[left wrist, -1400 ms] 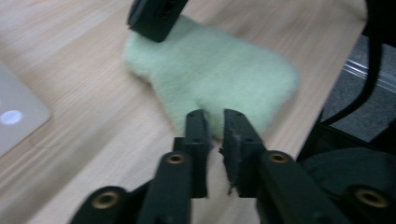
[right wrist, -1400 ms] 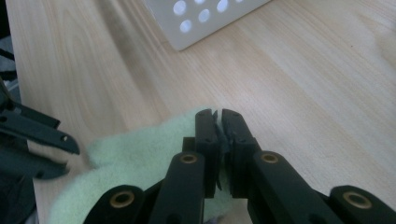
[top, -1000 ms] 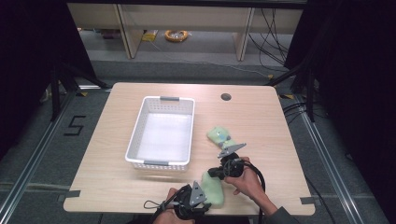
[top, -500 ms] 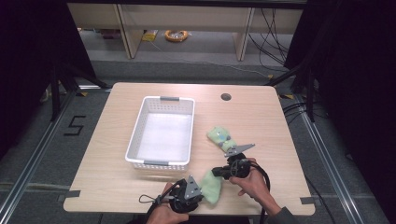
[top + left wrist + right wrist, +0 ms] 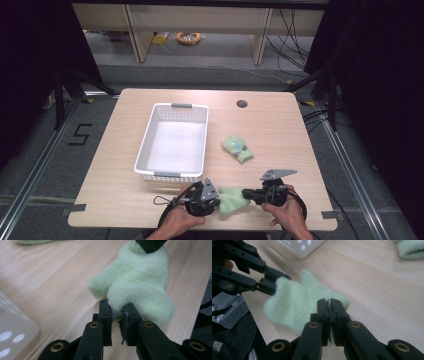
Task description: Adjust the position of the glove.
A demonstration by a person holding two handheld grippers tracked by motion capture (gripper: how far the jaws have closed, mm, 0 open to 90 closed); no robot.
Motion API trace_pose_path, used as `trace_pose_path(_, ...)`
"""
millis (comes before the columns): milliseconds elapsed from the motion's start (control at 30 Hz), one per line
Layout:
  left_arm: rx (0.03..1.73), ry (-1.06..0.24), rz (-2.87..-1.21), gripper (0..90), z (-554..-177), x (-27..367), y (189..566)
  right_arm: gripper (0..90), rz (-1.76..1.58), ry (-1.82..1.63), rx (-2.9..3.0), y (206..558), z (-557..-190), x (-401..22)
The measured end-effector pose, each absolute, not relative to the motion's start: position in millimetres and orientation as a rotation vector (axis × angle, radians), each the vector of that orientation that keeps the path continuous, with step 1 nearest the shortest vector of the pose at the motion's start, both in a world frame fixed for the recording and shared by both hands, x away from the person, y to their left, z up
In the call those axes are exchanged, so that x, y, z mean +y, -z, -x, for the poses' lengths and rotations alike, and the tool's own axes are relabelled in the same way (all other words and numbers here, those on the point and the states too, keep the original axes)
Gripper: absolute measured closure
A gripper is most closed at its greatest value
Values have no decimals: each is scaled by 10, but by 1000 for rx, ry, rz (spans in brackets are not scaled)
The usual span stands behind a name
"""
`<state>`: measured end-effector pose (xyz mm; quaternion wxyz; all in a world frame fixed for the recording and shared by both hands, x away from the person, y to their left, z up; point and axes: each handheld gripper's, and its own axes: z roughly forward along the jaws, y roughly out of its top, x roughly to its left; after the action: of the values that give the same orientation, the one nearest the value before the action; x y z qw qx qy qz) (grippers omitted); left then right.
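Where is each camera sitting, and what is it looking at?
High view: above the table, looking down; both hands, left claw, right claw.
Left gripper view: on the left claw, looking along its jaws at the green sock.
Right gripper view: on the right claw, facing the left claw.
All share the sock.

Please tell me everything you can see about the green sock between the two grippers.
The sock is pale green and fuzzy, like fleece. It lies bunched at the table's near edge, right of the basket's near end. The left gripper pinches one end, the right gripper the other; both are shut on it.
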<state>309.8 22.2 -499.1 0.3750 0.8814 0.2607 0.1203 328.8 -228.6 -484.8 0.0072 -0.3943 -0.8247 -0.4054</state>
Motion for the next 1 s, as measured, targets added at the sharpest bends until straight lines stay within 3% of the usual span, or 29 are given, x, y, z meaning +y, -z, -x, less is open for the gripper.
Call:
trace_pose_path(300,664,-291,-2264,790,-3168,171,5056,858,1270,1182,-2635,4958,-3184,-2332)
trace_pose_path(533,700,-266,-2248,755,-3175,212,5069,796,1300,1161,-2653,4975,-3167,-2320)
trace_pose_path(700,742,-290,-2237,657,-3161,315,5042,700,1314,1156,-2662,4975,-3169,-2330)
trace_pose_path(1000,756,-313,-2187,602,-2991,543,4887,566,1300,1185,-2665,4895,-3155,-2319)
